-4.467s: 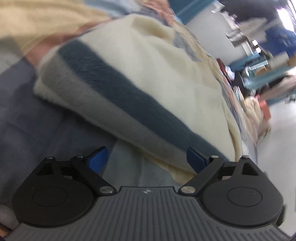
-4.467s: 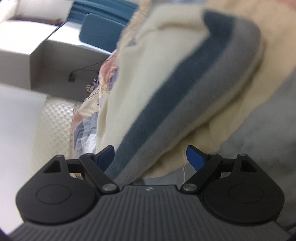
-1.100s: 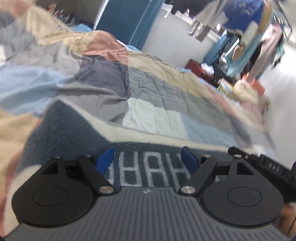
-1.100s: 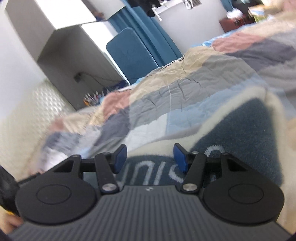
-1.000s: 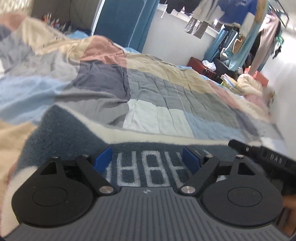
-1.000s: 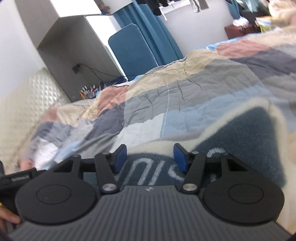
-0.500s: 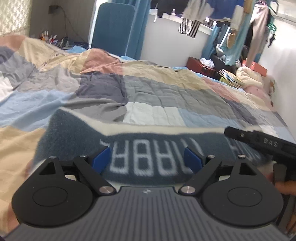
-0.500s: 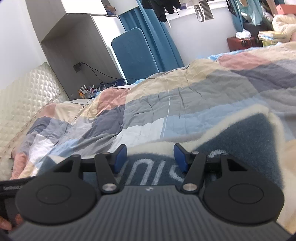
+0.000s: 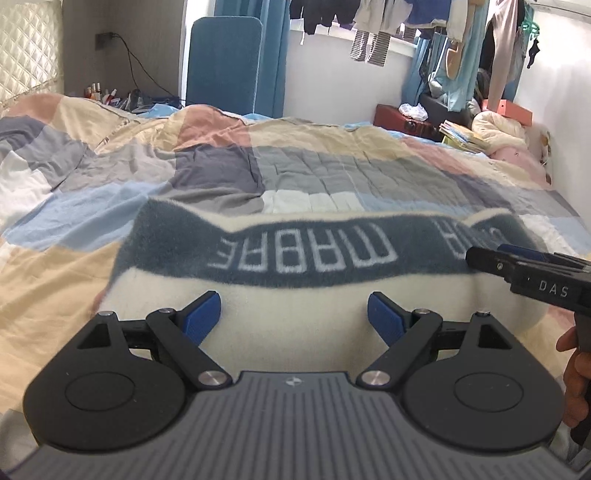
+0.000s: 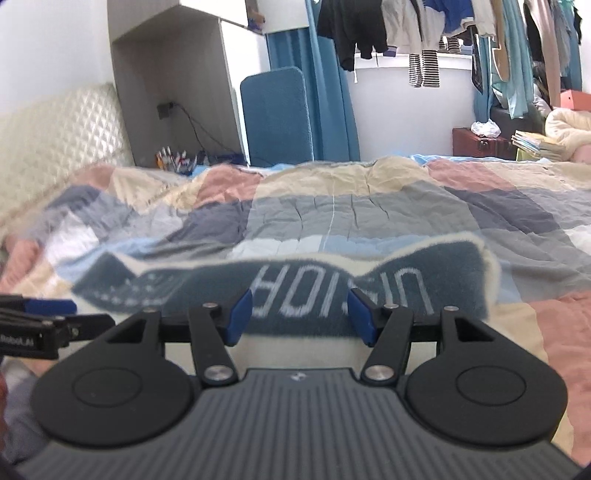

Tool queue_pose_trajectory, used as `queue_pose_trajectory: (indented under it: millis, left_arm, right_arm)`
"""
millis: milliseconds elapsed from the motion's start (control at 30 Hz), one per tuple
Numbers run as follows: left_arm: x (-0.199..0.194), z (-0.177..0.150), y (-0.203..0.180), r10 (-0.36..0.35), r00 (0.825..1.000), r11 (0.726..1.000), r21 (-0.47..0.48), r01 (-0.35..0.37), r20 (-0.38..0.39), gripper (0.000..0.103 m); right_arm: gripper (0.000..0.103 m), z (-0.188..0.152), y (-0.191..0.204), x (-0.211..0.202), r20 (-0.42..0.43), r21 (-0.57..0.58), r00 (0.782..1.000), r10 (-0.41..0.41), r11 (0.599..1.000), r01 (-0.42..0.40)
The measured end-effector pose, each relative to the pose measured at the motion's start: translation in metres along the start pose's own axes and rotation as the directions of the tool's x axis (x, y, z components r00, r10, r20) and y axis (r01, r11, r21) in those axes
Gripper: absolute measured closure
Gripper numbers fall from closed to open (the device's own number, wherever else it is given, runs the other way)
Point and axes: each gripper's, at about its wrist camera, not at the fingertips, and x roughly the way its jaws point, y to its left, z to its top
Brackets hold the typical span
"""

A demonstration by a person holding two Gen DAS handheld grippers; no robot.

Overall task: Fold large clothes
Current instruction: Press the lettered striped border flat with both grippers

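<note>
A folded cream fleece garment with a dark blue lettered band (image 9: 317, 254) lies on the patchwork bed, just ahead of both grippers; it also shows in the right wrist view (image 10: 332, 288). My left gripper (image 9: 294, 317) is open and empty above its cream part. My right gripper (image 10: 301, 314) is open and empty over the blue band. The right gripper's tip shows at the right of the left wrist view (image 9: 524, 266). The left gripper's tip shows at the left of the right wrist view (image 10: 40, 317).
The patchwork quilt (image 9: 295, 166) covers the bed. A blue chair back (image 10: 277, 114) and a padded headboard (image 10: 55, 129) stand behind it. Clothes hang at the window (image 9: 388, 22). A red box, books and bedding (image 9: 461, 129) are stacked at the far right.
Both grippers have risen and pulled back from the garment, so more of the lettered band and the cream part shows. The views have levelled out toward the room.
</note>
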Motion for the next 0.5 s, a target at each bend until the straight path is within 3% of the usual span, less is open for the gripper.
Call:
queue_pose_trajectory:
  millis: [133,267,500]
  left_arm:
    - [0.014,-0.007,0.002,0.008,0.999,0.999,-0.036,-0.009,-0.032,0.013]
    - [0.026,-0.012,0.006,-0.001,0.998,0.997,-0.083,-0.004,-0.06,0.012]
    - [0.007,-0.012,0.012,-0.051,0.998,0.988,-0.146,0.044,-0.043,0.011]
  right_arm:
    - [0.043,-0.01,-0.003,0.01,-0.011,0.012,1.0,-0.005,1.0,0.005]
    - [0.042,-0.019,0.006,0.012,-0.013,-0.046,0.999,-0.034,0.998,0.033]
    - [0.04,-0.024,0.013,0.014,-0.007,-0.073,0.999,-0.052,0.996,0.052]
